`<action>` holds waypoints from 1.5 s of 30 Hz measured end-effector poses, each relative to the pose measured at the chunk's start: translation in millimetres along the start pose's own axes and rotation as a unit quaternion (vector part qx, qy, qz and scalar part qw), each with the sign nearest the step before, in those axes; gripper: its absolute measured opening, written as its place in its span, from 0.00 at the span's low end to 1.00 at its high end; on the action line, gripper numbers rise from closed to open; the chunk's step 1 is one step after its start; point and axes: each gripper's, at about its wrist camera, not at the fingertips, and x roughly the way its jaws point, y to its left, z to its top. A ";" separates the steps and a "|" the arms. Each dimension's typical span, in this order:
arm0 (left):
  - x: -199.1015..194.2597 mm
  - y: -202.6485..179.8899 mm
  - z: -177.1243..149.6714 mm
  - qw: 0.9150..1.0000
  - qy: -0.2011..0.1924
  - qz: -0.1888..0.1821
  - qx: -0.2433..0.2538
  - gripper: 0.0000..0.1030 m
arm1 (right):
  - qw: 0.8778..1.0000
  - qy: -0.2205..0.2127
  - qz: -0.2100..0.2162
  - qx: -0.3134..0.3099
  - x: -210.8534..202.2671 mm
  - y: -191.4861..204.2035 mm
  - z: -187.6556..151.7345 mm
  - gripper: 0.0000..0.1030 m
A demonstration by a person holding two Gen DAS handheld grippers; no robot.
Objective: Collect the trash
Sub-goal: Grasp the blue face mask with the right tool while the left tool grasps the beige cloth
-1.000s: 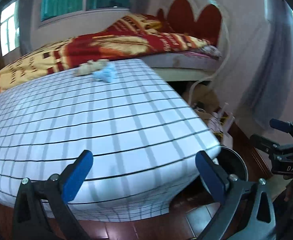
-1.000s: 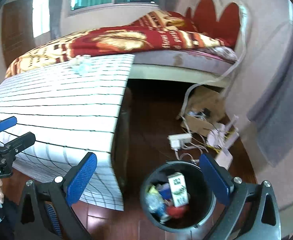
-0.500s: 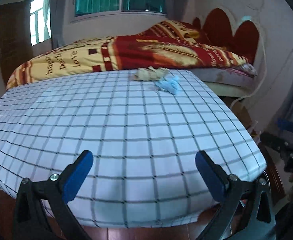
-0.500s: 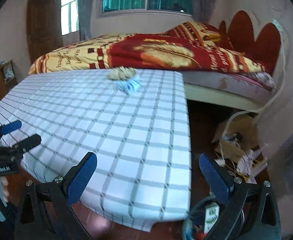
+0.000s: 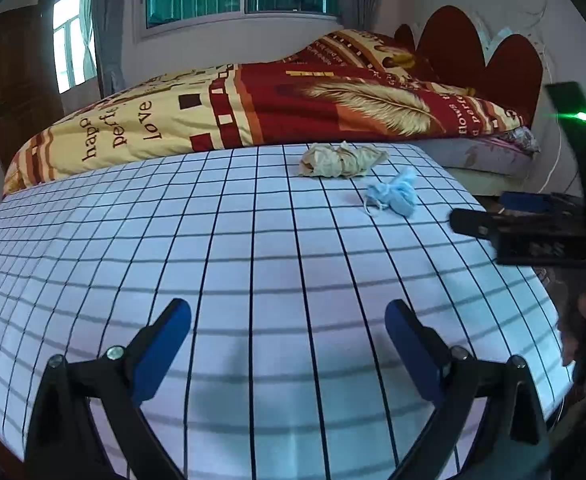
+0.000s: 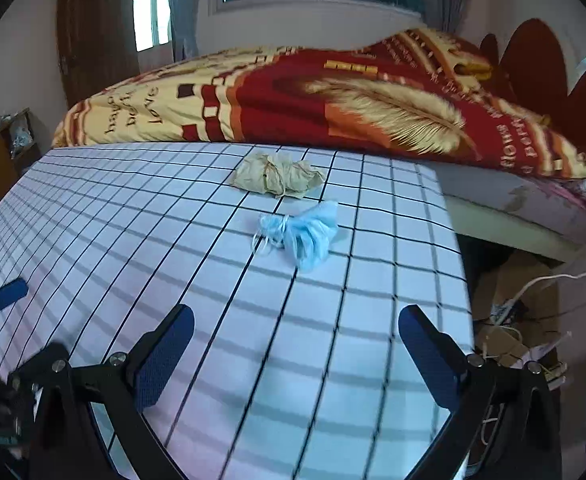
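Trash wads (image 6: 297,232) lie beyond both spread, empty tongs (image 6: 293,356).

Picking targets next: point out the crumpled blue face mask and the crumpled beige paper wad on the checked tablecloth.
crumpled blue face mask (image 6: 309,234), right wrist view, middle of the bunched fabric.
crumpled beige paper wad (image 6: 277,176), right wrist view, centre of the wad.

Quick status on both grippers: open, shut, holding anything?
Left gripper: open, holding nothing, over the checked tablecloth.
Right gripper: open, holding nothing; blue mask and crumpled paper lie ahead.
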 end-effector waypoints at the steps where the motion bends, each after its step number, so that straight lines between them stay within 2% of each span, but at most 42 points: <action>1: 5.2 1.2 2.7 1.000 0.002 0.001 -0.001 0.95 | 1.000 0.006 0.002 0.001 11.1 -0.6 5.7 1.00; 3: 19.1 5.4 10.1 1.000 0.006 0.000 -0.008 0.95 | 1.000 0.018 0.003 0.002 33.5 -3.9 14.9 0.98; 5: 31.5 8.2 16.6 1.000 0.011 -0.001 -0.013 0.95 | 1.000 0.030 0.005 0.002 52.8 -8.2 22.6 0.90; 9: 55.5 8.5 31.5 1.000 0.018 0.003 -0.009 0.95 | 0.999 0.051 0.018 0.005 88.7 -16.6 32.8 0.86; 10: 60.7 7.7 35.0 1.000 0.020 0.002 -0.007 0.95 | 0.998 0.055 0.021 0.005 95.2 -18.2 34.1 0.80; 11: 66.7 5.5 38.5 1.000 0.023 0.002 -0.004 0.95 | 0.998 0.061 0.029 0.003 102.4 -18.7 34.5 0.61; 12: 70.9 2.4 40.8 1.000 0.024 0.002 -0.001 0.95 | 0.998 0.062 0.033 -0.005 108.0 -18.8 35.3 0.53; 13: 75.6 -0.1 43.7 1.000 0.027 -0.001 0.001 0.95 | 0.998 0.054 0.031 -0.016 108.5 -19.1 36.7 0.27; 14: 80.7 -3.1 46.4 1.000 0.030 -0.007 0.001 0.95 | 0.998 0.054 0.036 -0.015 109.1 -22.7 38.2 0.23; 15: 85.8 -6.3 49.8 0.999 0.032 -0.011 0.003 0.95 | 0.998 0.052 0.043 -0.009 107.8 -29.3 40.1 0.22; 19: 105.3 -22.3 62.9 0.999 0.035 -0.017 0.016 0.95 | 0.999 0.034 0.023 0.000 101.9 -56.9 45.7 0.22; 25: 132.1 -42.9 88.2 0.999 0.037 -0.028 0.023 0.94 | 0.999 0.034 0.010 0.024 109.9 -92.6 53.3 0.22; 31: 157.8 -66.0 113.3 0.998 0.036 -0.030 0.041 0.94 | 0.999 0.028 0.009 0.028 116.5 -103.7 62.3 0.22; 40: 192.1 -71.3 135.0 0.998 0.052 -0.020 0.024 0.93 | 0.999 0.035 0.015 0.038 135.2 -113.0 76.4 0.22; 43: 201.7 -73.1 136.0 0.998 0.060 -0.022 0.024 0.86 | 0.999 0.037 0.018 0.034 138.5 -110.2 78.3 0.22; 45: 207.7 -74.8 134.8 0.997 0.067 -0.022 0.030 0.74 | 0.999 0.037 0.020 0.032 139.2 -107.9 78.7 0.22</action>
